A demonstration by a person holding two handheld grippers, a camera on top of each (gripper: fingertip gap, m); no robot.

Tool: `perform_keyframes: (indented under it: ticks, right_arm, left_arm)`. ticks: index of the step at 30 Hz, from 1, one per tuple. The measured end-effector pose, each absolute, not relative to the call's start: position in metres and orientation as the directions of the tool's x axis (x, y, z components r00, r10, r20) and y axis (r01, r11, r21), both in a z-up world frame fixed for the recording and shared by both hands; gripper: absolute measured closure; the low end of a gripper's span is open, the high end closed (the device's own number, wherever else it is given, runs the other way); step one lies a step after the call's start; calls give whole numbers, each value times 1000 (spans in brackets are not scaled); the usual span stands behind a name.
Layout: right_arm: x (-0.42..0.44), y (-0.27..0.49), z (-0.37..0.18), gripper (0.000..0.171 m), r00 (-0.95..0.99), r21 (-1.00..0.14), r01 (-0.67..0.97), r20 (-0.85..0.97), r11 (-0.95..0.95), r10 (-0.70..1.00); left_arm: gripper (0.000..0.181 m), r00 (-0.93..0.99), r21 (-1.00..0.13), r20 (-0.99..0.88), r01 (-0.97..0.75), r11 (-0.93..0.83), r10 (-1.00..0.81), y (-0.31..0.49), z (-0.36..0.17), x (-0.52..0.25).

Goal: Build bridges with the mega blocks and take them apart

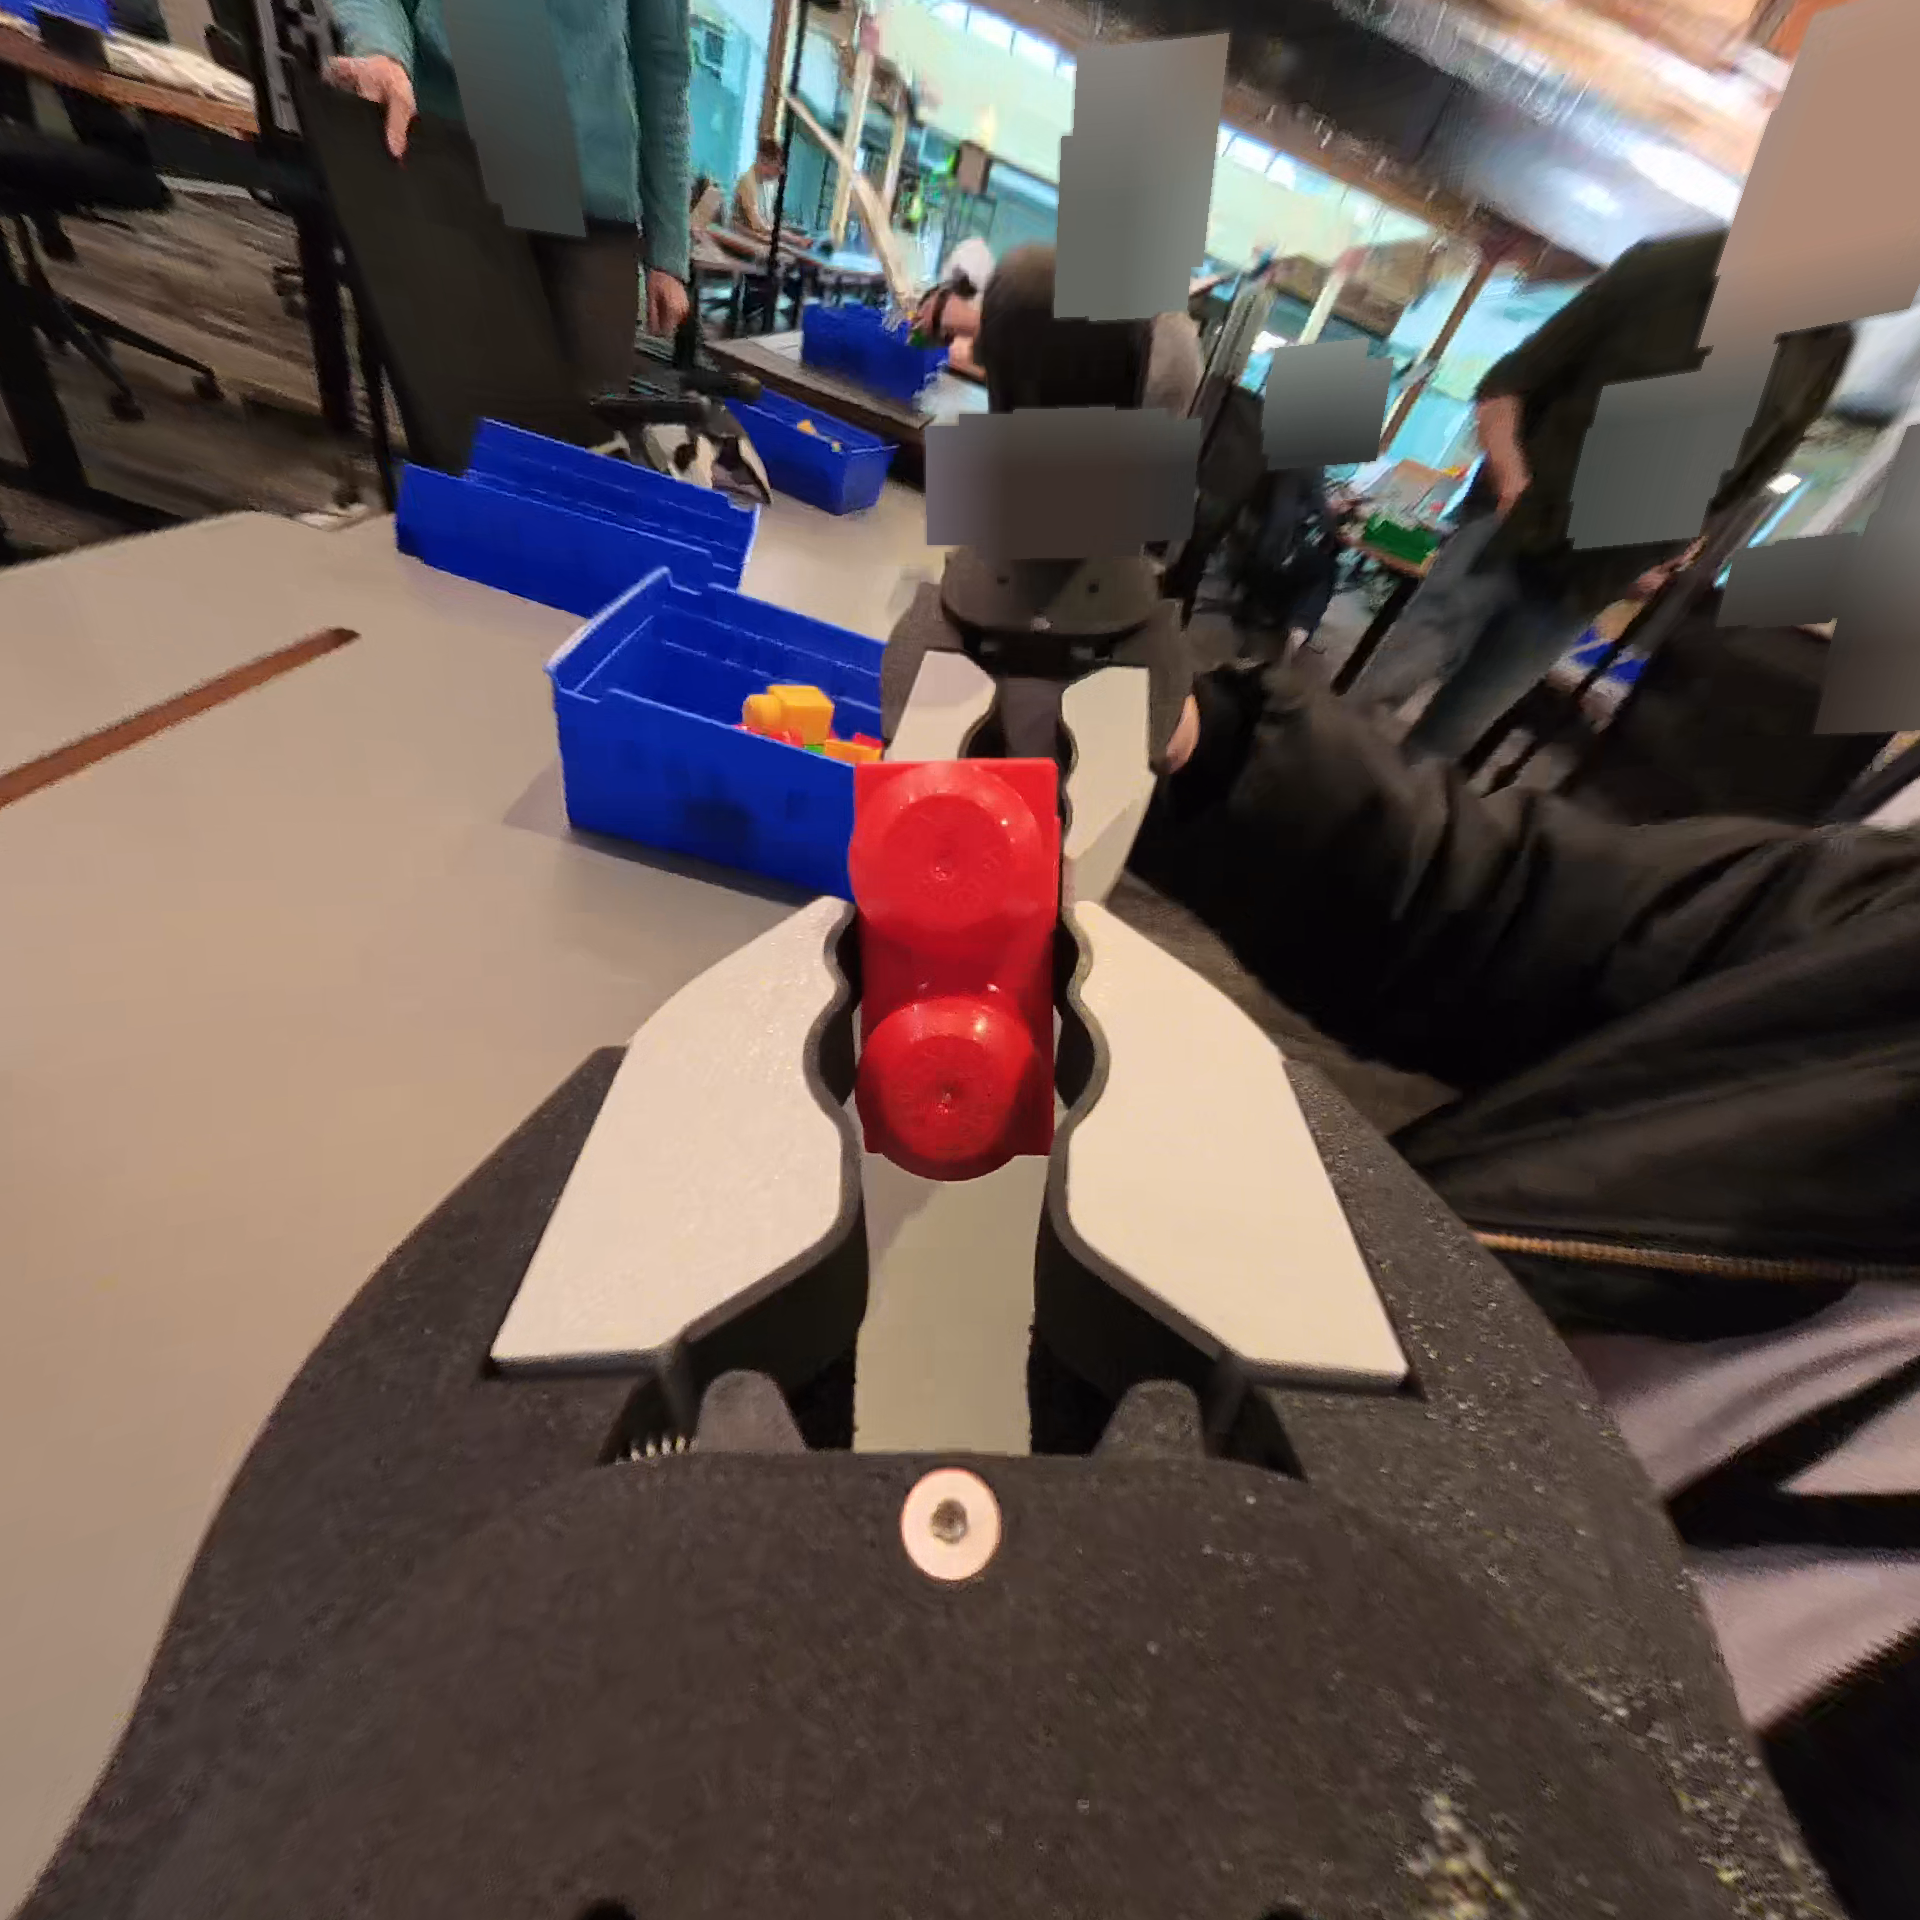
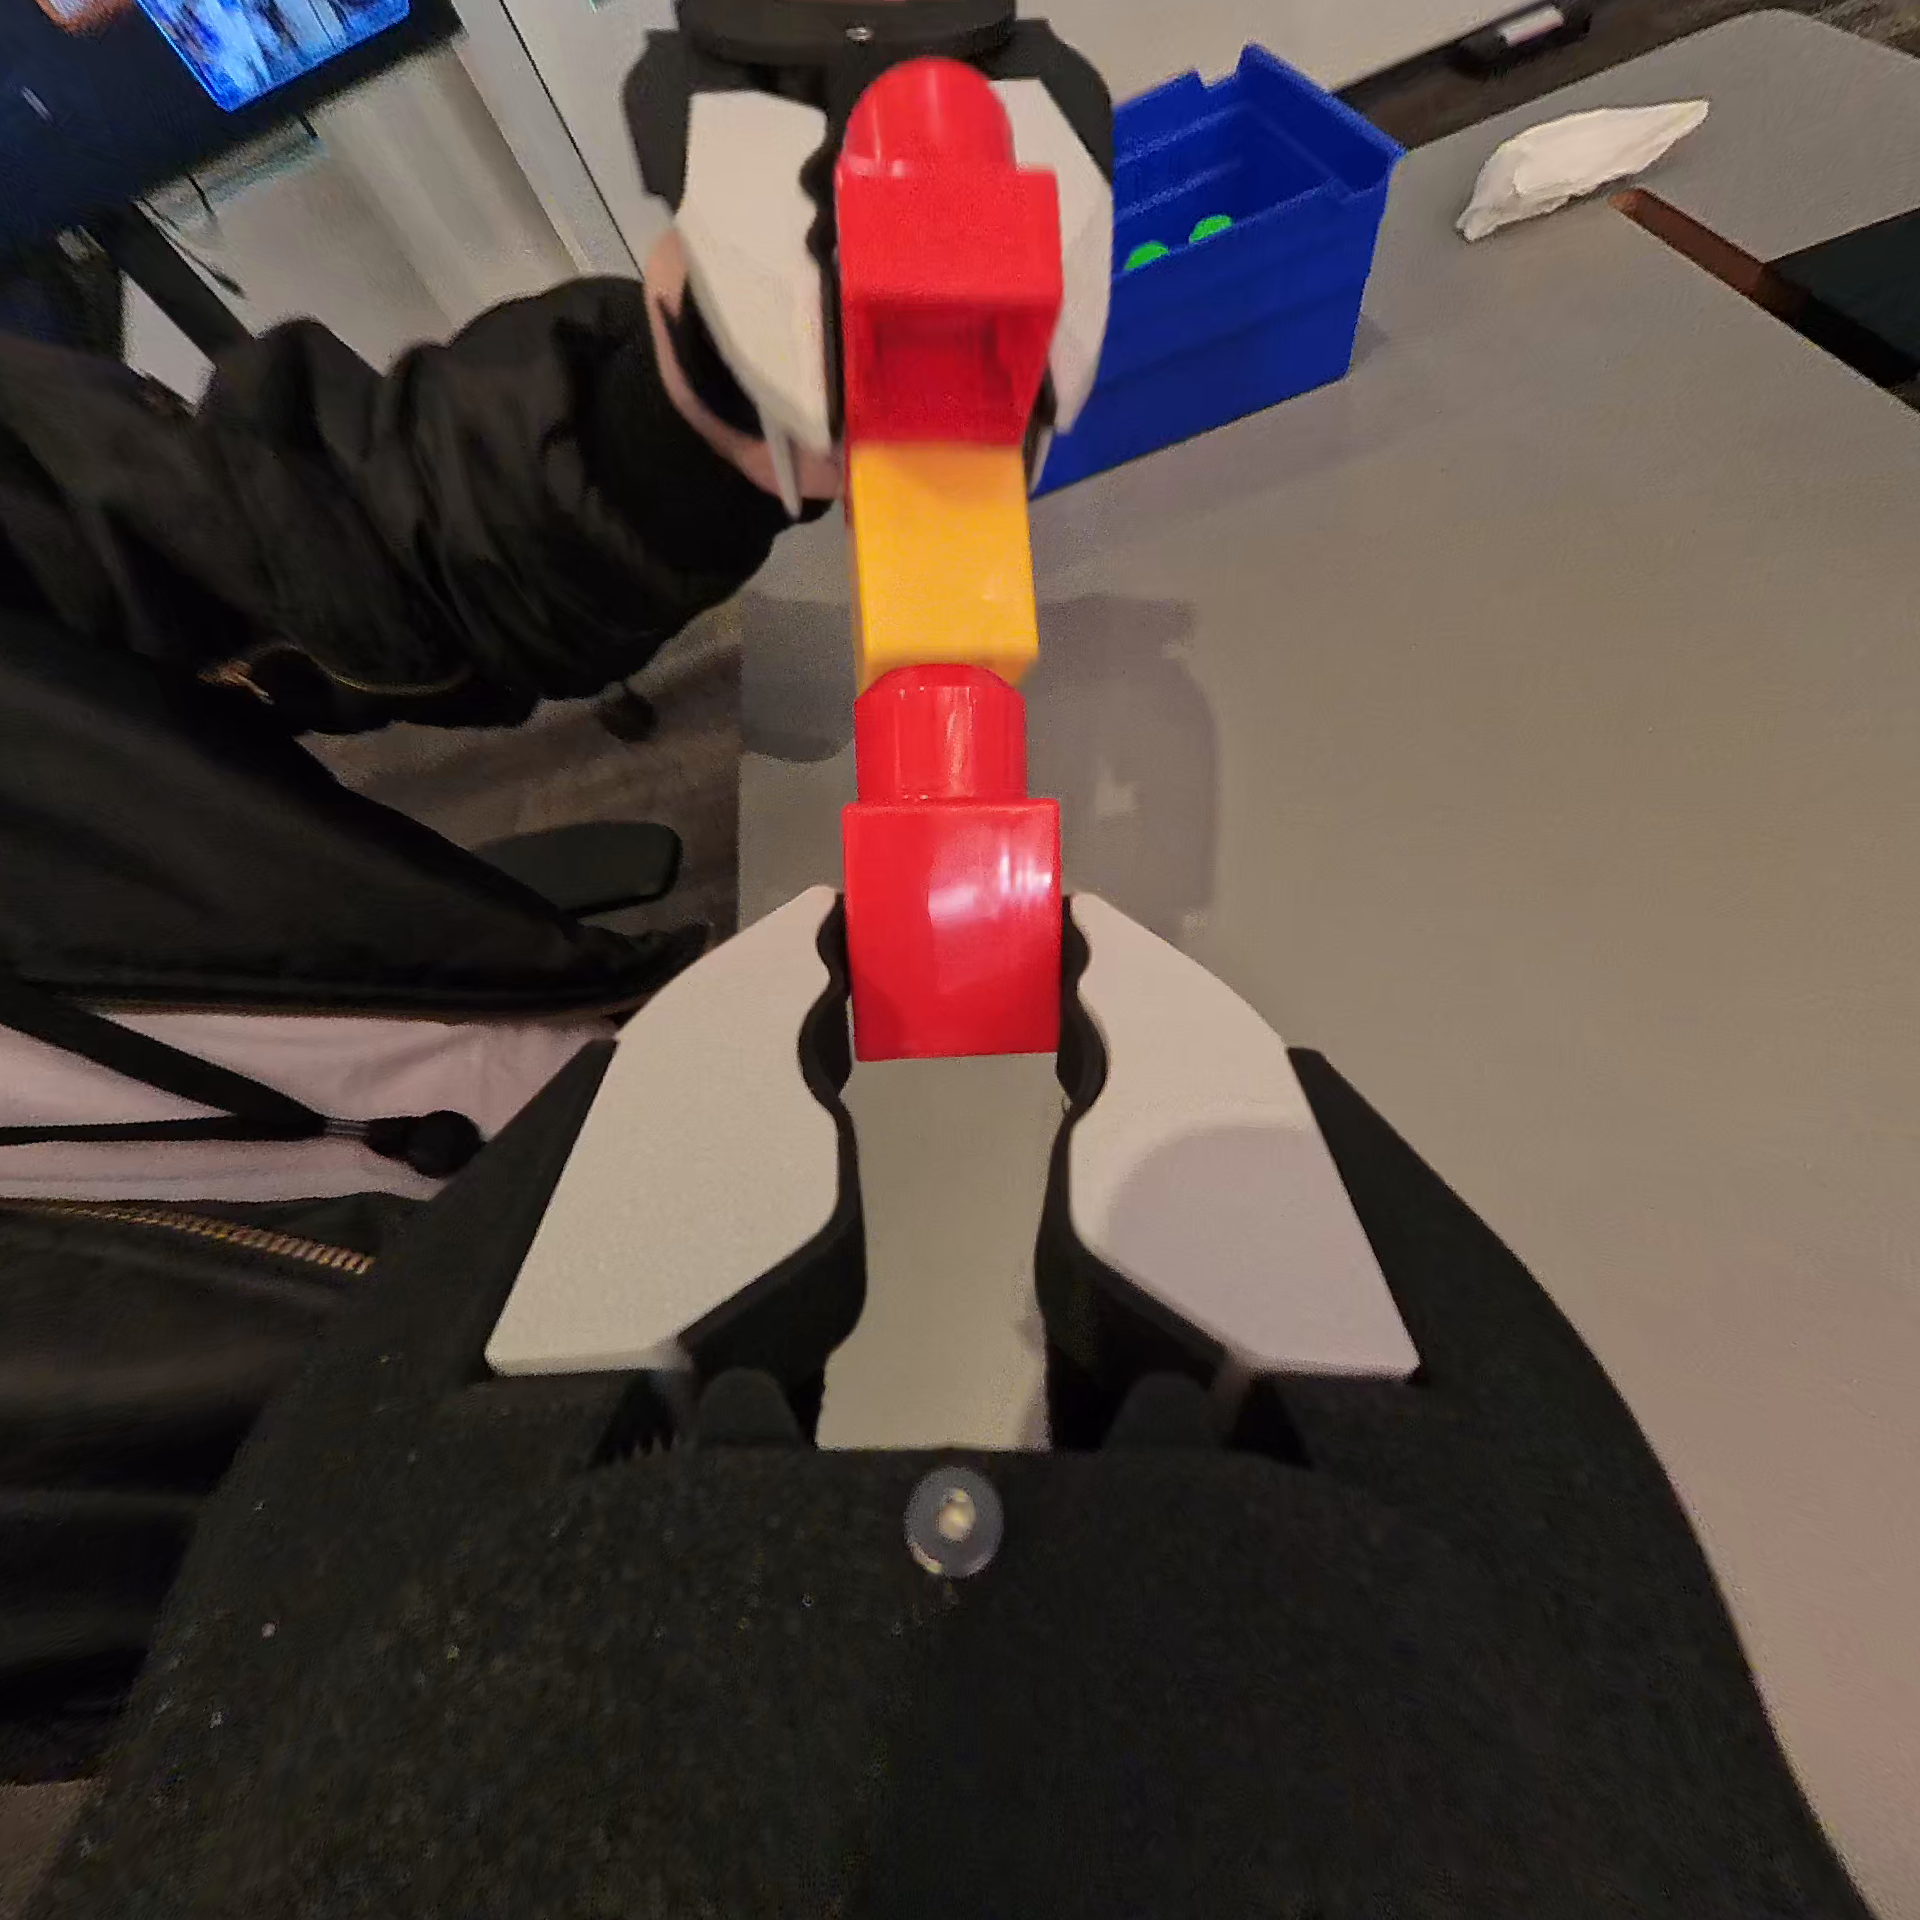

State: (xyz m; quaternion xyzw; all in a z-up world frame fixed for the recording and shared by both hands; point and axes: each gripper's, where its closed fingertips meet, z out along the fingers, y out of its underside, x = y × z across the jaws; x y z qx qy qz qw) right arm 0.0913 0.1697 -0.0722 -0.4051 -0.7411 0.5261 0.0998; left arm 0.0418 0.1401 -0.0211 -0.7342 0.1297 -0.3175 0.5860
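Observation:
My left gripper (image 1: 956, 925) is shut on a red two-stud mega block (image 1: 951, 997), studs facing the camera, held above the grey table (image 1: 260, 987). In the right wrist view my right gripper (image 2: 951, 914) is shut on another red block (image 2: 951, 935). Its stud joins a yellow block (image 2: 940, 561), which meets the far red block (image 2: 940, 260) held by the left gripper (image 2: 930, 416). The three blocks form one line in the air between the two grippers. The right gripper (image 1: 1023, 727) shows behind the red block in the left wrist view; the yellow block is hidden there.
A blue bin (image 1: 675, 758) with several loose blocks (image 1: 800, 717) stands on the table just beyond the grippers, another blue bin (image 1: 561, 520) behind it. A blue bin (image 2: 1247, 260) with green blocks and a white crumpled cloth (image 2: 1579, 156) show. People stand behind.

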Motion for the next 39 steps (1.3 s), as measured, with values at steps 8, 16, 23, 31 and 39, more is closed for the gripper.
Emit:
perform_keyframes:
  ticks: [8,16,23,31,39]
  right_arm:
    - [147,304,-91,135,-357,-784,609,-130,125,925]
    - [251,471,-167,134,141,-560,816,-42,-140,989]
    - [254,494,-183,120,243,-578,791,-6,-202,970]
    - [148,331,-47,113,-269,-919,391,-52,60,962]
    - [69,165,-48,109,-624,-928,363,-178,81,761]
  left_arm:
    - [146,858,-907,210,-9,-422,-468,117,-57,18]
    - [146,866,-894,170,-66,-444,-470,116,-65,24]
    - [146,857,-880,187,-71,-469,-480,124,-67,37]
    - [146,823,-916,244,21,-400,-514,146,-31,49]
    - [146,787,-931,297,113,-346,-541,160,-14,62]
